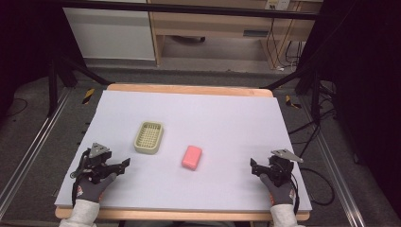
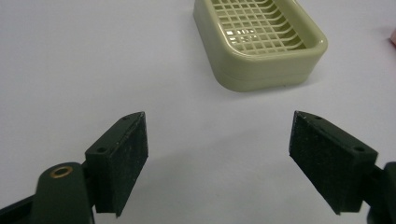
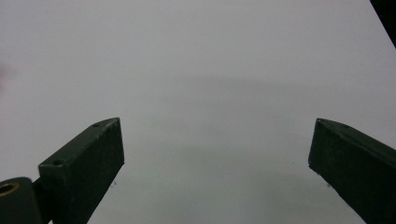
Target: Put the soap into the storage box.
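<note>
The pink soap bar (image 1: 192,157) lies flat just below the middle of the surface (image 1: 227,118), with the pale green soap dish (image 1: 149,137) a short way off at its ten o'clock, apart from it. The bar looks like a rounded, solid block: probably light, stiff enough to take a firm squeeze, but smooth and likely slippery, so a grip across its two long sides, low and near the middle, seems safest. The dish is hard moulded plastic with a slotted grid floor and a raised rim; it should be light and rigid, and could skate on the smooth sheet if nudged.

The left gripper (image 1: 124,164) rests near the lower left edge, at about nine o'clock from the bar, its jaws spread wide with nothing between them. In the left gripper view the dish (image 2: 261,44) sits ahead at about one o'clock of the empty gap. The right gripper (image 1: 254,168) sits at about four o'clock from the bar, well apart, pointing inward, jaws also wide and empty over bare surface. Both gloved hands lie low and roughly level.
</note>
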`<state>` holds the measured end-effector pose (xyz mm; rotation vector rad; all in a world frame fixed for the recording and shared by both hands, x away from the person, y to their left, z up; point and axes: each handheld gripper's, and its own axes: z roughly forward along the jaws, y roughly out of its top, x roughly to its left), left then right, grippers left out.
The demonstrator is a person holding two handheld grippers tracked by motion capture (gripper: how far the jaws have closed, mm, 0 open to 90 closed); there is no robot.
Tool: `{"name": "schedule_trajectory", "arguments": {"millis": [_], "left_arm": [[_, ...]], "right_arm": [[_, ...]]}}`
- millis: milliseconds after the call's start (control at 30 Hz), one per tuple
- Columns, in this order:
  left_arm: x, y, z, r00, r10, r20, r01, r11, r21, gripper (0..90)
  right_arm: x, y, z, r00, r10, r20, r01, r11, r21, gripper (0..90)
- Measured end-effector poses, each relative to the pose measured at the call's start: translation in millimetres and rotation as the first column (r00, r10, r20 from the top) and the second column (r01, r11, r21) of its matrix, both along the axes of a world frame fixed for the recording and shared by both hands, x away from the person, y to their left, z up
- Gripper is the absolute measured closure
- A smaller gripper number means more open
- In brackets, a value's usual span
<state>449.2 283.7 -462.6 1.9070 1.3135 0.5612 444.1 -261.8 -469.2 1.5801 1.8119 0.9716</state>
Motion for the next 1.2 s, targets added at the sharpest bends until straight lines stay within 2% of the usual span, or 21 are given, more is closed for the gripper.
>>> {"name": "schedule_trajectory", "arguments": {"millis": [167, 200, 267, 500, 733, 1033, 1200], "left_arm": [[-2.5, -4.4, 3.3, 0.9999, -0.01, 0.01, 0.01, 1.0, -0.001, 21.9], [-3.5, -6.4, 4.4, 0.9998, -0.018, 0.011, 0.018, 0.9997, -0.016, 22.3], [-4.2, -8.2, 5.1, 0.9996, -0.025, 0.012, 0.026, 0.9996, -0.012, 23.1], [-6.2, -15.4, 6.3, 0.9988, -0.049, 0.006, 0.049, 0.9986, -0.018, 24.7], [-5.3, -22.6, 8.6, 0.9979, -0.065, 0.006, 0.065, 0.9979, -0.007, 25.0], [-8.7, -32.3, 16.2, 0.9971, -0.076, 0.01, 0.076, 0.9964, -0.037, 25.2], [-9.3, -37.4, 19.3, 0.9956, -0.091, 0.019, 0.092, 0.9953, -0.032, 25.2]], "right_arm": [[-0.6, 4.8, -0.9, 0.9995, 0.026, -0.016, -0.026, 0.9996, -0.008, 8.1], [-0.8, 5.0, -1.2, 0.9994, 0.03, -0.019, -0.03, 0.9995, -0.01, 8.4], [-0.8, 5.0, -1.6, 0.9994, 0.028, -0.018, -0.028, 0.9993, -0.023, 8.4], [-0.7, 5.4, -2.6, 0.9995, 0.024, -0.022, -0.025, 0.9994, -0.024, 8.4], [0.0, 5.1, -4.2, 0.9994, 0.018, -0.031, -0.019, 0.9994, -0.03, 8.0], [-0.2, 4.8, -3.9, 0.9996, 0.016, -0.026, -0.016, 0.9993, -0.033, 8.1], [-0.4, 5.0, -3.6, 0.9996, 0.017, -0.023, -0.018, 0.9992, -0.036, 8.1]]}}
